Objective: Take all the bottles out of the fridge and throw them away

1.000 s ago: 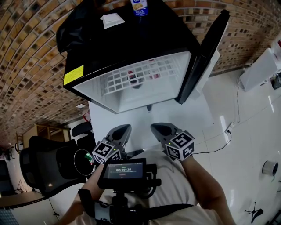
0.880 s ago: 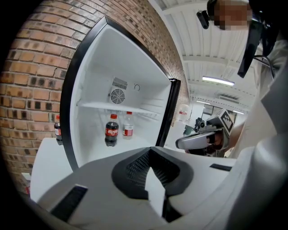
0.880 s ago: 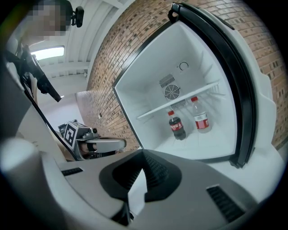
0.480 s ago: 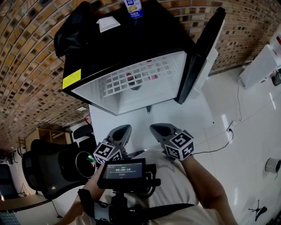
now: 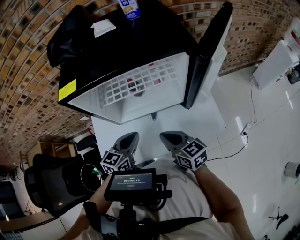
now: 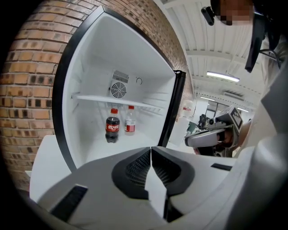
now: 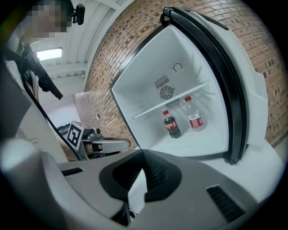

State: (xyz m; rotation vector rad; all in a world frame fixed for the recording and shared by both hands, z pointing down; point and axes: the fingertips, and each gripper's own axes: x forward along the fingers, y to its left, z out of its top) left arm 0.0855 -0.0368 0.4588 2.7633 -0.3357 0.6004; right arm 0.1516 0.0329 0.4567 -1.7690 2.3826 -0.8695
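- The fridge [image 5: 154, 44] sat on a white bench [image 5: 192, 123], with its door [image 5: 206, 51] swung wide open on the right.
- Both bottles were inside, upright on the fridge floor under the shelf, toward the back. There was a dark cola bottle [image 6: 112, 128] with a red cap. Just beside it on its right stood a clear bottle [image 6: 130, 121] with a red label.
- From the head view you only got them in bits through the wire shelf [image 5: 140, 82]. They were just dark and red patches with no real shape.
- The left gripper [image 5: 131, 137] pointed toward the opening but was well short of it. Its jaws were closed together with nothing between them.
- The right gripper [image 5: 167, 137] sat alongside in the same state, jaws together and empty, well apart from the bottles.
- The hands holding them were mostly hidden behind the marker cubes and a small screen [image 5: 131, 180] at the person's chest.
- A third bottle [image 5: 128, 6] stood on top of the fridge, chopped off by the frame's top edge. Only its lower part showed, and the label print was too small to read.
- Near it lay a white slip [image 5: 103, 28] and a dark bundle [image 5: 63, 37] I honestly couldn't identify.
- Down on the left was a black chair [image 5: 47, 187] with some round thing [image 5: 90, 174] next to it. I couldn't tell what that was either.
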